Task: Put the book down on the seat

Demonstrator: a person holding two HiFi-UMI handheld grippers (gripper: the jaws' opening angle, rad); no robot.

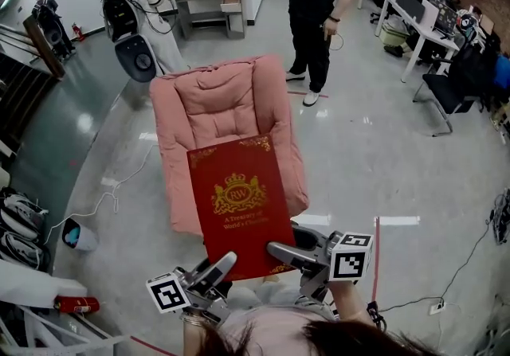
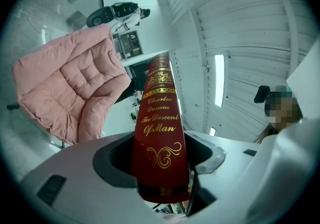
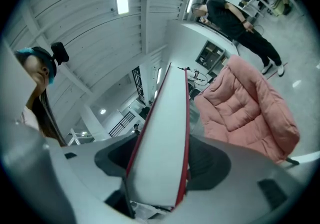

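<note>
A large red book (image 1: 239, 207) with a gold crest on its cover hangs cover-up above the front of the seat of a pink padded armchair (image 1: 219, 99). My left gripper (image 1: 213, 271) is shut on the book's near left corner, and my right gripper (image 1: 291, 255) is shut on its near right edge. In the left gripper view the red spine (image 2: 159, 133) with gold lettering stands between the jaws, with the armchair (image 2: 70, 82) off to the left. In the right gripper view the white page edge (image 3: 162, 138) fills the gap between the jaws, and the armchair (image 3: 245, 107) lies to the right.
A person in black (image 1: 319, 4) stands just behind the armchair. Another person (image 1: 139, 4) is at the back left beside a shelf. Desks and office chairs (image 1: 446, 68) line the right side. A white cable (image 1: 103, 199) runs over the floor at the left, and red tape (image 1: 375, 251) marks it at the right.
</note>
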